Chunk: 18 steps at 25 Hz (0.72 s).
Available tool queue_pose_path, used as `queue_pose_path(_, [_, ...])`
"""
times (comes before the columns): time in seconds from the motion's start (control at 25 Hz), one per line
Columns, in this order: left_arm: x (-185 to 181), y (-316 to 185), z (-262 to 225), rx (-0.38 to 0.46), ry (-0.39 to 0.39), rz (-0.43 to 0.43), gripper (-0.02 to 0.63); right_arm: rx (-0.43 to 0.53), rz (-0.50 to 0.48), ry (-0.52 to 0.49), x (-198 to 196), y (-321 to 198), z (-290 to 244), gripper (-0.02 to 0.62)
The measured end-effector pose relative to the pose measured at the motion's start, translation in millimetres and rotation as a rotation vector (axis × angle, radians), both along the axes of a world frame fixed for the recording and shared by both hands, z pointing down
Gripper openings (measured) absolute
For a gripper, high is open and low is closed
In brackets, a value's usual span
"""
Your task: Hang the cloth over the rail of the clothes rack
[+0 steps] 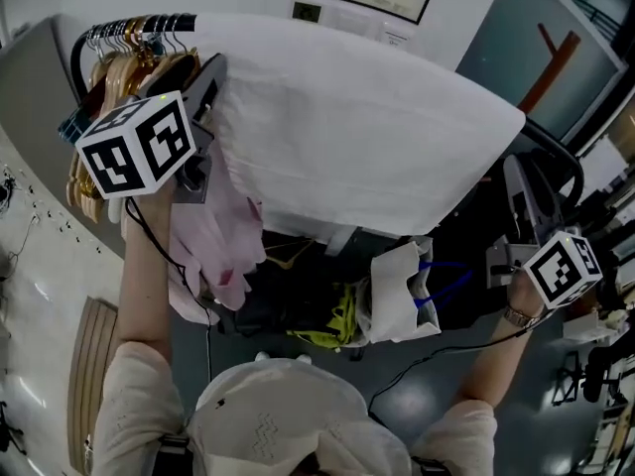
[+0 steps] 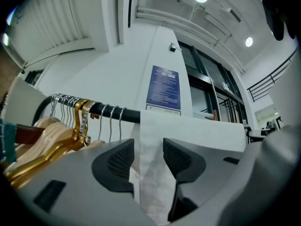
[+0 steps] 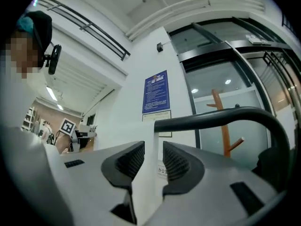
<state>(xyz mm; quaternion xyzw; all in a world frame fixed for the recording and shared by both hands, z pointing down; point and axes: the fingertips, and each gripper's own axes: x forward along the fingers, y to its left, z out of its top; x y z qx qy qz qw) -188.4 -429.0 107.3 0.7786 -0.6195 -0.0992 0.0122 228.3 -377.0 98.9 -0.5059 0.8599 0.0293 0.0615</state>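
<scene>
A large white cloth [image 1: 347, 137] lies draped over the black rail [image 1: 139, 23] of the clothes rack and spreads along most of its length. My left gripper [image 1: 213, 72] is at the cloth's left end, beside the hangers. In the left gripper view the left gripper [image 2: 148, 157] stands open, and the cloth's edge [image 2: 153, 140] hangs loose between the pads under the rail [image 2: 113, 112]. My right gripper [image 1: 516, 172] is at the cloth's right end. There the right gripper [image 3: 154, 161] has a narrow gap, with the cloth edge [image 3: 141, 135] in it and background visible beside it.
Wooden and gold hangers [image 1: 129, 67] crowd the rail's left end, with a pink garment [image 1: 218, 236] hanging below them. The rail curves down at the right [image 3: 225, 117]. A white bag [image 1: 397, 291] and a yellow-green item [image 1: 337, 320] sit under the rack. An orange coat stand [image 3: 221, 121] is behind glass.
</scene>
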Motion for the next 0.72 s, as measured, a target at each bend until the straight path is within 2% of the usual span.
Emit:
queue_pose_path(0.12, [5, -9, 9, -0.05, 0.01, 0.055, 0.178, -0.02, -0.059, -0.037, -5, -8, 2, 0.109])
queue_pose_path(0.24, [10, -11, 11, -0.048, -0.031, 0.065, 0.175, -0.021, -0.08, -0.008, -8, -18, 4, 0.109])
queue_pose_path(0.28, [14, -10, 11, -0.039, -0.039, 0.078, 0.151, -0.014, -0.073, 0.01, -8, -20, 3, 0.109])
queue_pose_path(0.36, [20, -4, 11, -0.027, -0.037, 0.109, 0.05, 0.012, -0.046, 0.032, -4, -23, -3, 0.109])
queue_pose_path(0.4, [22, -1, 11, -0.025, -0.052, 0.114, 0.029, 0.027, -0.042, 0.039, -4, -22, -7, 0.109])
queue_pose_path(0.6, [31, 12, -4, -0.027, -0.217, 0.1, 0.018, 0.045, -0.103, 0.043, -15, -17, -16, 0.107])
queue_pose_path(0.64, [31, 14, -11, -0.021, -0.236, 0.102, 0.018, 0.048, -0.116, 0.048, -18, -16, -15, 0.096])
queue_pose_path(0.72, [30, 15, -27, -0.003, -0.271, 0.096, 0.018, 0.07, -0.112, 0.054, -21, -11, -19, 0.026])
